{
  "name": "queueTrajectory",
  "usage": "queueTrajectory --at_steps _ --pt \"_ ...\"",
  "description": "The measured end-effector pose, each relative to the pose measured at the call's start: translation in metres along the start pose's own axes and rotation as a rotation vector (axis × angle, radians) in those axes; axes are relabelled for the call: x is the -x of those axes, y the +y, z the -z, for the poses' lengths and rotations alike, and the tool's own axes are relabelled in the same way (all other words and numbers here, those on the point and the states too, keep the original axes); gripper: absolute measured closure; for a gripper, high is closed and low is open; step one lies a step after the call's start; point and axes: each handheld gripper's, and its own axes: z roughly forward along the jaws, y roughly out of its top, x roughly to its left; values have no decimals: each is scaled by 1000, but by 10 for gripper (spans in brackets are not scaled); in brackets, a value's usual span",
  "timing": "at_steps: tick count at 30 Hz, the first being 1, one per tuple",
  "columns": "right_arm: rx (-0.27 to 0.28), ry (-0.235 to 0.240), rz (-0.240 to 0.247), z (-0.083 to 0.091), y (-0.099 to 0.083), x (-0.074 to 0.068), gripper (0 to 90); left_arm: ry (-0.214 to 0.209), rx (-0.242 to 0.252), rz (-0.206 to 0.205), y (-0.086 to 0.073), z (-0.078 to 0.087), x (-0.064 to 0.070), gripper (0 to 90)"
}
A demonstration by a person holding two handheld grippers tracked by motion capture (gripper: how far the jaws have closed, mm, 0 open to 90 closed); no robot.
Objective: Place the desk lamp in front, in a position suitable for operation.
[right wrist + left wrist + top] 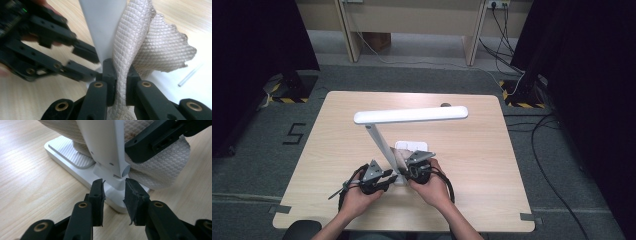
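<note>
Wiping the white plastic desk lamp (384, 145) with the beige waffle-textured cloth (135, 47) clamped in the right gripper (121, 75), left gripper (113, 195) jaws apart at the lamp's hinge, ready to close and steady it.

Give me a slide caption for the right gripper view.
Right gripper pinches a quilted cloth beside the white lamp stem, left gripper close by.

Lamp (395, 150) stands mid-surface (472, 150), base toward near edge; cloth (401, 159) on base, prob. just right of stem.
</note>
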Motion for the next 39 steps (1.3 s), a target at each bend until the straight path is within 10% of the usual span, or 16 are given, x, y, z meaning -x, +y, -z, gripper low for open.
queueTrajectory --at_steps 15,21,39 --pt "-3 -17 -68 2 -9 3 842 40 216 50 43 45 -4 438" --pt "45 2 -109 6 -5 0 842 48 269 92 53 50 -10 435" --pt "-86 -125 -31 -8 -11 -5 853 98 323 100 65 52 -10 573"
